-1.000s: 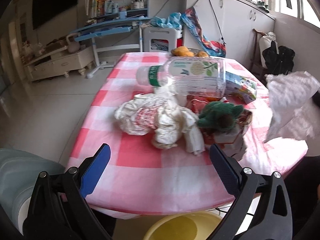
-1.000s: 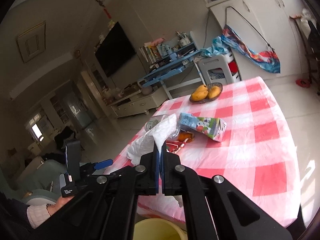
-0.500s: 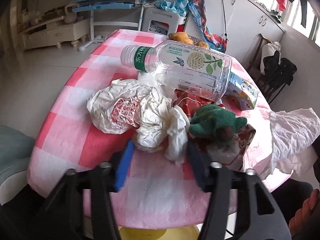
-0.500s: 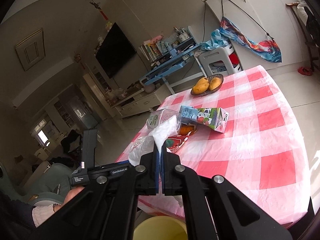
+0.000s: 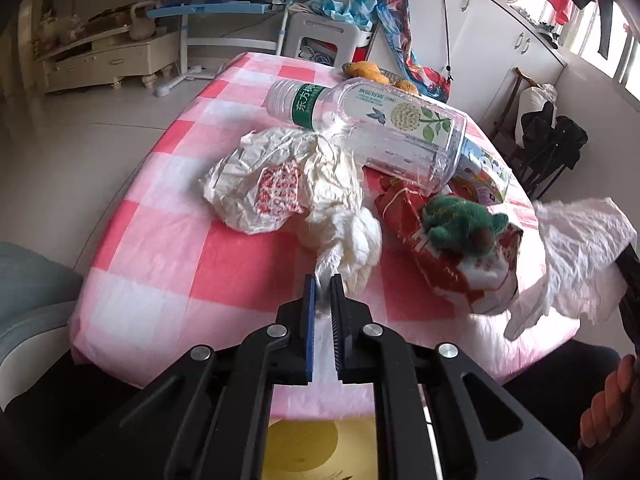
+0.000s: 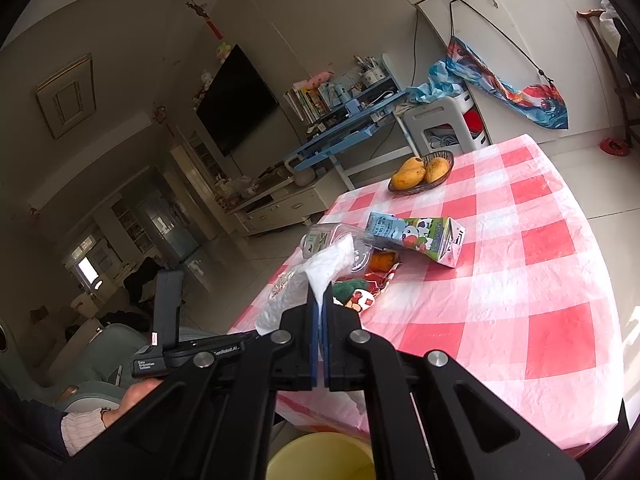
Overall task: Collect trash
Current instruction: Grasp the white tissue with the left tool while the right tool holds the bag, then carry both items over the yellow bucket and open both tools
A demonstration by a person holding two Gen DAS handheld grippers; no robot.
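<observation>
Your left gripper [image 5: 323,294] is pinched tight on the tail of the white wrapper [image 5: 296,188] near the table's [image 5: 160,216] front edge. Your right gripper [image 6: 320,304] is clamped on a tissue [image 6: 316,276], held off the table's front corner above the yellow bin [image 6: 320,458].

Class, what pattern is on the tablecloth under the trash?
Pink-red and white checks on the tablecloth, clearest in the right wrist view.
</observation>
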